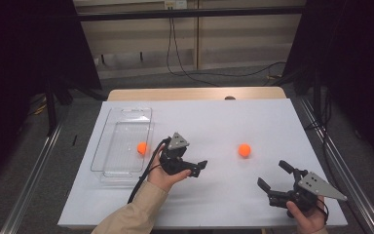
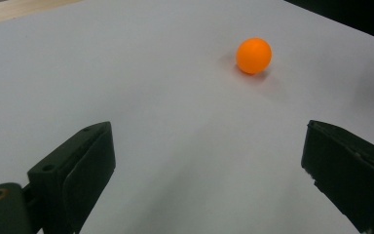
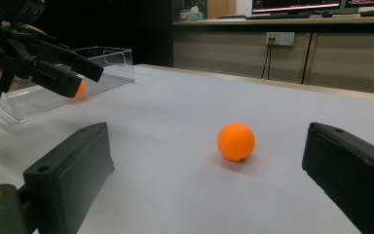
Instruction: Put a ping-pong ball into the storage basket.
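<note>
- Fingers (image 3: 68, 180) of the right gripper (image 1: 275, 178) stand wide apart and hold nothing; in the right gripper view the loose orange ball (image 3: 236, 141) sits on the table between and beyond them, apart from both.
- Fingers (image 2: 78, 170) of the left gripper (image 1: 195, 168) are also spread wide and empty, with bare white table between them in the left gripper view.
- That loose orange ball (image 1: 244, 150) rests on the white table (image 1: 214, 117), to the right of the clear tray and well apart from it.
- Left gripper is between the tray and the loose ball, just beside the tray's right edge, and points toward the ball, which shows far ahead in its own view (image 2: 253, 55).
- Right gripper is farther from the tray than the ball is, at the near right part of the table, near the ball and angled toward it.
- Clear tray (image 1: 119, 146) lies on the left part of the table, its long side running away from the person.
- Second orange ball (image 1: 142, 147) lies inside the tray, close to its right wall; in the right gripper view it shows partly behind the left gripper's finger (image 3: 79, 90).
- Person's left hand (image 1: 168, 178) grips the left gripper from the near side, a beige sleeve (image 1: 131, 214) trailing toward the table's near edge; the right hand (image 1: 307, 217) holds the other gripper at that edge.
</note>
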Demonstrator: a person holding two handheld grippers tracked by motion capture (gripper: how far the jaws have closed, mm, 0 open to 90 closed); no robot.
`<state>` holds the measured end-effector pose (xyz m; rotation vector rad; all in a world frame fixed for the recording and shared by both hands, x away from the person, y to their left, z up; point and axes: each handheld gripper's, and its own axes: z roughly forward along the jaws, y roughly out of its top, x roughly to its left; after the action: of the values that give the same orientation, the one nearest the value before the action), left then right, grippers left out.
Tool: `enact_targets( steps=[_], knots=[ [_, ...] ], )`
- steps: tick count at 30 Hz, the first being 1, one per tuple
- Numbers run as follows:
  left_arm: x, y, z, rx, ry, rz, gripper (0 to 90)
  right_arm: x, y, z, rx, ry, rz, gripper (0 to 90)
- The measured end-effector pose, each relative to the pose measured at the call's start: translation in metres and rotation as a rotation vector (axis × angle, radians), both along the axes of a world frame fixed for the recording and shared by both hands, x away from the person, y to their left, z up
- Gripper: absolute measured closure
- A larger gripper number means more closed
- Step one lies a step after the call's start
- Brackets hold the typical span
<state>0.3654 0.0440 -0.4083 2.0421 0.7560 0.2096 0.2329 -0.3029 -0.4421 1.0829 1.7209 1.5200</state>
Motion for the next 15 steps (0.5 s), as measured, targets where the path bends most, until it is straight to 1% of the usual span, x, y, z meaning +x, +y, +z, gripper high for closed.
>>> enact_targets(
  steps=[7,12,15],
  knots=[
    [0.0007,-0.0027,-0.0005,-0.001,-0.012,-0.012,5.3,0.0001,-0.0001,-0.0001,0.0,0.0,0.0,3.5],
    [0.0006,-0.0078,-0.0018,-0.014,-0.015,-0.016,5.4,0.0001,-0.0001,0.0,0.0,0.001,0.0,3.5],
    [0.0011,-0.0098,-0.0023,-0.014,-0.018,-0.019,5.3,0.0001,-0.0003,-0.0001,-0.001,0.0,0.001,3.5]
  ],
)
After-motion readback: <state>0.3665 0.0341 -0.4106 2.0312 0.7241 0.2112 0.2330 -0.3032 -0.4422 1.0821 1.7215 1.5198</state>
